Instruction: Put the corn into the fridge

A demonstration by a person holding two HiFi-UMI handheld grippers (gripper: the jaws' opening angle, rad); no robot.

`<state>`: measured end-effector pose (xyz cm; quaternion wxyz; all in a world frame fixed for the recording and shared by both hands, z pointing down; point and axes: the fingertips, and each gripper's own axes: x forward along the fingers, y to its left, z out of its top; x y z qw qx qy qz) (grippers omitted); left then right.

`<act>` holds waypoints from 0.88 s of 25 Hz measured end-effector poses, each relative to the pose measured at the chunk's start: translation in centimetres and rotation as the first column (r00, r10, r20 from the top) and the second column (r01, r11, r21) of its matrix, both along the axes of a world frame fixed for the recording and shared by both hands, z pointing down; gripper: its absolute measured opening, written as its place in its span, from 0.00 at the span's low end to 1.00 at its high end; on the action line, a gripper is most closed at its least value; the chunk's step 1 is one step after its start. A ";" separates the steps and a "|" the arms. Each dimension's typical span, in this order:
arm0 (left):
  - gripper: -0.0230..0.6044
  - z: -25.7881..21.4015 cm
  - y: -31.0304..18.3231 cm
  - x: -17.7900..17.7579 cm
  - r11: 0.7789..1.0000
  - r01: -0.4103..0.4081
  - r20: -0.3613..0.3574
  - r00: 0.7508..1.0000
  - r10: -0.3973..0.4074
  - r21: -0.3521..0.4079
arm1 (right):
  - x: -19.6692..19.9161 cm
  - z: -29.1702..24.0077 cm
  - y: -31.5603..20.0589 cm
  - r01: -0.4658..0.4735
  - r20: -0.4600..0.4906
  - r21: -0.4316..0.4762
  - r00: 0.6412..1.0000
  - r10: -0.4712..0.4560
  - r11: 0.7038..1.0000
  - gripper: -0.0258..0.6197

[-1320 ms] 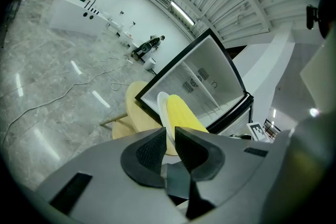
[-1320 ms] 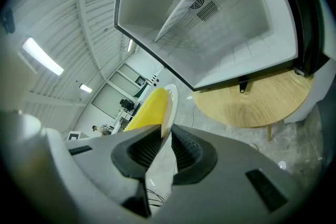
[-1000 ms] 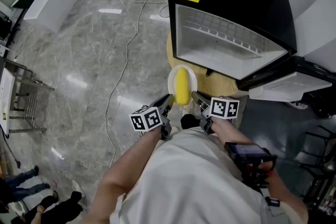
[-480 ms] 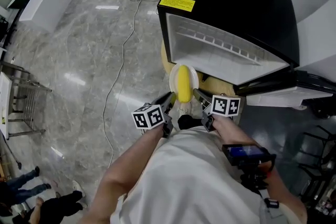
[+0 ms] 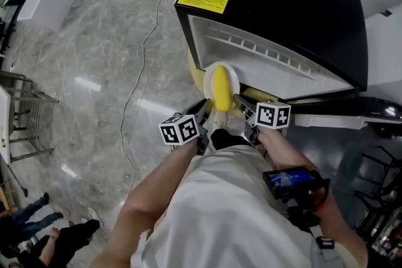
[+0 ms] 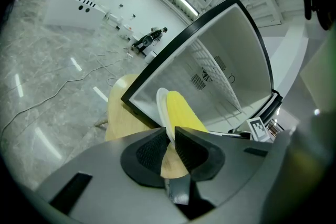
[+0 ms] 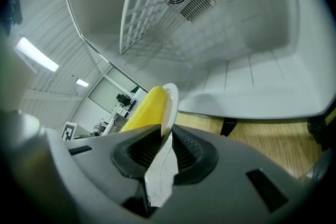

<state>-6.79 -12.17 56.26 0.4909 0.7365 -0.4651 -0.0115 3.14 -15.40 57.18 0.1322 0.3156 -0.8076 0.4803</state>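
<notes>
**You held the plated corn at the fridge's open mouth, 2 grippers on the rim.**

Your left gripper [image 5: 203, 110] had its jaws clamped on the near left edge of the white plate [image 5: 208, 74]. Your right gripper [image 5: 239, 100] pinched the near right edge the same way, and both gripper views showed the thin rim caught between ribbed pads. The corn [image 5: 220, 90], 1 yellow cob, lay lengthwise on the plate with its far end toward the fridge [image 5: 282, 3]. The plate hung at the lower left corner of the opening, over the round wooden table [image 6: 123, 107] under the fridge, so the corn was not yet inside. A white wire shelf [image 7: 142, 13] showed within. A cable [image 5: 135, 97] trailed over the grey floor to your left.
</notes>
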 end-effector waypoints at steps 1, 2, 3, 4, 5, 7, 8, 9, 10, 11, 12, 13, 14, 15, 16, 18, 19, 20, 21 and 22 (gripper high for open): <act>0.13 0.2 -0.2 0.1 1.000 0.000 0.000 1.000 0.000 -0.003 | 0.2 0.3 -0.2 0.002 -0.004 0.000 1.000 -0.002 1.000 0.14; 0.13 0.4 -0.4 0.2 1.000 0.000 0.000 1.000 0.000 -0.005 | 0.3 0.6 -0.4 0.003 -0.008 0.000 1.000 -0.003 1.000 0.14; 0.13 0.5 -0.6 0.2 1.000 -0.001 0.000 1.000 0.001 -0.006 | 0.5 0.9 -0.6 0.004 -0.011 0.002 1.000 -0.004 1.000 0.14; 0.13 0.7 -0.8 0.3 1.000 -0.002 0.000 1.000 0.002 -0.007 | 0.6 1.1 -0.8 0.004 -0.014 0.003 1.000 -0.004 1.000 0.14; 0.13 0.9 -1.0 0.4 1.000 -0.002 -0.001 1.000 0.002 -0.008 | 0.7 1.3 -1.0 0.004 -0.015 0.001 1.000 -0.004 1.000 0.14; 0.13 1.3 -1.4 0.6 1.000 -0.002 -0.005 1.000 0.002 -0.011 | 0.9 1.6 -1.3 0.008 -0.016 -0.007 1.000 -0.008 1.000 0.14; 0.13 1.5 -1.5 0.8 1.000 -0.001 -0.008 1.000 0.001 -0.014 | 1.0 1.8 -1.4 0.012 -0.018 -0.008 1.000 -0.012 1.000 0.14; 0.13 1.7 -1.6 1.0 1.000 0.000 -0.011 1.000 0.000 -0.018 | 1.0 2.0 -1.6 0.016 -0.020 -0.008 1.000 -0.016 1.000 0.14; 0.13 1.9 -1.6 1.1 1.000 0.002 -0.014 1.000 -0.002 -0.023 | 1.0 2.1 -1.6 0.020 -0.022 -0.009 1.000 -0.021 1.000 0.14; 0.13 2.2 -1.6 1.1 1.000 0.004 -0.016 1.000 -0.004 -0.027 | 1.0 2.1 -1.7 0.025 -0.021 -0.010 0.999 -0.025 1.000 0.14; 0.13 2.4 -1.6 1.2 1.000 0.007 -0.018 1.000 -0.007 -0.031 | 0.9 2.1 -1.7 0.030 -0.019 -0.010 0.999 -0.031 0.999 0.14; 0.13 2.6 -1.7 1.3 0.999 0.010 -0.020 1.000 -0.011 -0.034 | 0.9 2.2 -1.8 0.035 -0.020 -0.009 0.999 -0.035 0.999 0.14; 0.13 2.8 -1.8 1.3 0.999 0.015 -0.023 1.000 -0.016 -0.036 | 0.9 2.3 -2.0 0.039 -0.026 -0.010 0.999 -0.039 0.999 0.14; 0.13 2.9 -2.0 1.3 0.999 0.019 -0.025 0.999 -0.020 -0.037 | 1.1 2.7 -2.2 0.041 -0.037 -0.010 0.998 -0.041 0.999 0.14; 0.12 3.1 -2.2 1.2 0.999 0.024 -0.026 0.999 -0.025 -0.038 | 1.2 3.0 -2.4 0.042 -0.046 -0.010 0.998 -0.042 0.999 0.14; 0.13 3.5 -2.6 1.0 0.999 0.032 -0.026 0.999 -0.033 -0.041 | 1.2 3.5 -2.8 0.045 -0.056 -0.007 0.997 -0.045 0.999 0.14; 0.13 3.6 -2.7 1.0 0.998 0.036 -0.025 0.999 -0.037 -0.044 | 1.1 3.6 -3.0 0.047 -0.057 -0.006 0.997 -0.047 0.999 0.14; 0.12 3.8 -2.9 0.9 0.998 0.040 -0.023 0.999 -0.041 -0.046 | 0.9 3.7 -3.2 0.050 -0.056 -0.005 0.997 -0.050 0.999 0.14; 0.12 3.9 -3.2 0.8 0.998 0.045 -0.020 0.999 -0.046 -0.047 | 0.7 3.7 -3.5 0.054 -0.053 -0.004 0.997 -0.054 0.999 0.14; 0.12 4.0 -3.4 0.7 0.998 0.049 -0.016 0.999 -0.050 -0.048 | 0.5 3.8 -3.8 0.057 -0.050 -0.003 0.997 -0.057 0.998 0.14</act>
